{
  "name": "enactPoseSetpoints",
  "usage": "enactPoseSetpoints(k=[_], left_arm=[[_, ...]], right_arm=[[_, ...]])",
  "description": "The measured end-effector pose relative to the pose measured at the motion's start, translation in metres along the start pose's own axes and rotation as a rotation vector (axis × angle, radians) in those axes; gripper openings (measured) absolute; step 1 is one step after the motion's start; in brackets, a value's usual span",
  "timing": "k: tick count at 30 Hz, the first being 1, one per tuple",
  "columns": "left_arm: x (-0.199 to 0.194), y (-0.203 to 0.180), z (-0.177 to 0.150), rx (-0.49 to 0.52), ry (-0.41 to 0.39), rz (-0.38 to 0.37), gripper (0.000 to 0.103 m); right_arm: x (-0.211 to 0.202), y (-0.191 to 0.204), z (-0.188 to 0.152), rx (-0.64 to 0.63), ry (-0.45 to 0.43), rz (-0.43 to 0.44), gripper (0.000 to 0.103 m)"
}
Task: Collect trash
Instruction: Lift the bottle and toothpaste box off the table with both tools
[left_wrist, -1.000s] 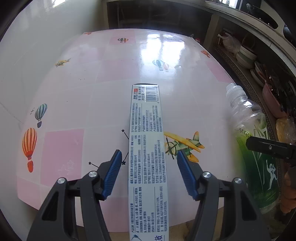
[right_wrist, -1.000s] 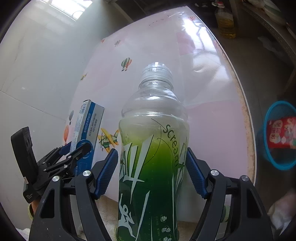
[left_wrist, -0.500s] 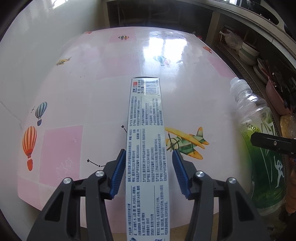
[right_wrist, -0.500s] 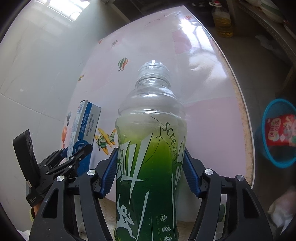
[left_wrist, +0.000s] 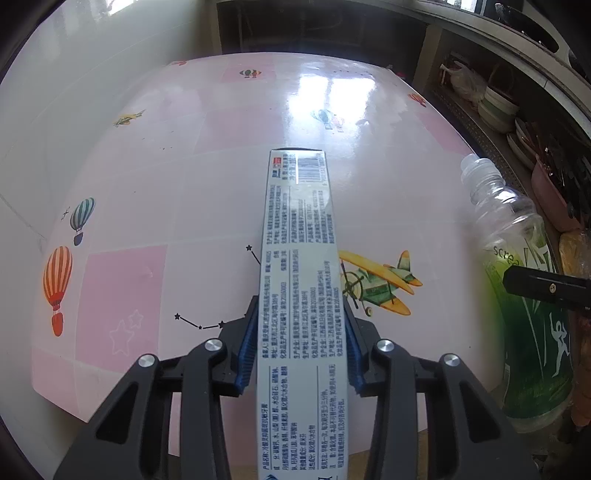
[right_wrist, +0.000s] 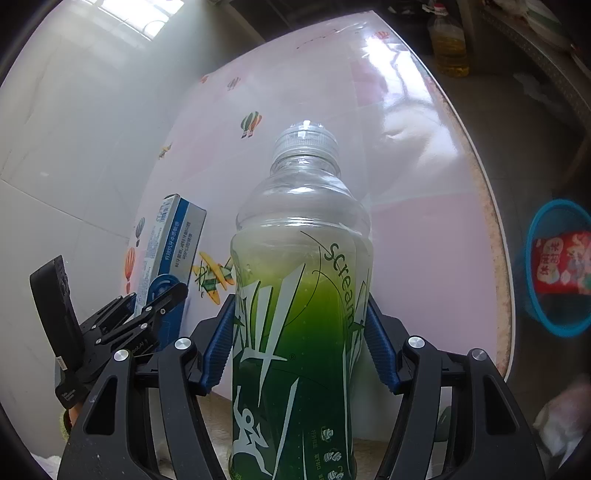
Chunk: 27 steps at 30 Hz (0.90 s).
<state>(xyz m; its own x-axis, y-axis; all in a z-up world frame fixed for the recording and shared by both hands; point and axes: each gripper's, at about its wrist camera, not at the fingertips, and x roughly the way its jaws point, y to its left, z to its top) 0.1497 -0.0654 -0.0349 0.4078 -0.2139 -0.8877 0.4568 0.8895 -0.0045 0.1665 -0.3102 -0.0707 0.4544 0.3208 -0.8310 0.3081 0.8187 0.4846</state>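
Note:
My left gripper (left_wrist: 300, 332) is shut on a long white and blue toothpaste box (left_wrist: 300, 266), its blue pads pressed on both long sides; the box points out over the pink table (left_wrist: 147, 206). My right gripper (right_wrist: 300, 332) is shut on a green "Scream" drink bottle (right_wrist: 301, 314) with a clear cap, held upright above the table's near edge. The bottle also shows at the right of the left wrist view (left_wrist: 524, 295). The box (right_wrist: 173, 243) and the left gripper (right_wrist: 147, 314) show at the left of the right wrist view.
A blue basket (right_wrist: 557, 266) holding a red packet (right_wrist: 557, 264) stands on the floor right of the table. A bottle of yellow oil (right_wrist: 448, 48) stands on the floor beyond. Shelves with stacked bowls (left_wrist: 498, 107) run along the right. A white tiled wall (left_wrist: 55, 110) lies left.
Both grippers closed from open: the left onto the toothpaste box, the right onto the bottle. Both have lifted slightly, with the table seen a little farther away.

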Motion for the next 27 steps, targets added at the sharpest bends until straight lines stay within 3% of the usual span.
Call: enactPoseSetpoints(k=[19,27], left_arm=[[-0.007,0.002,-0.006,-0.016,-0.029,0.009,0.033],[-0.021,0.008,-0.012,-0.020,-0.082,-0.040,0.033]], right_arm=[[-0.004,-0.007,0.000,0.012,-0.003,0.018,0.061],[-0.007,-0.009,-0.001,0.028,-0.012,0.041,0.061]])
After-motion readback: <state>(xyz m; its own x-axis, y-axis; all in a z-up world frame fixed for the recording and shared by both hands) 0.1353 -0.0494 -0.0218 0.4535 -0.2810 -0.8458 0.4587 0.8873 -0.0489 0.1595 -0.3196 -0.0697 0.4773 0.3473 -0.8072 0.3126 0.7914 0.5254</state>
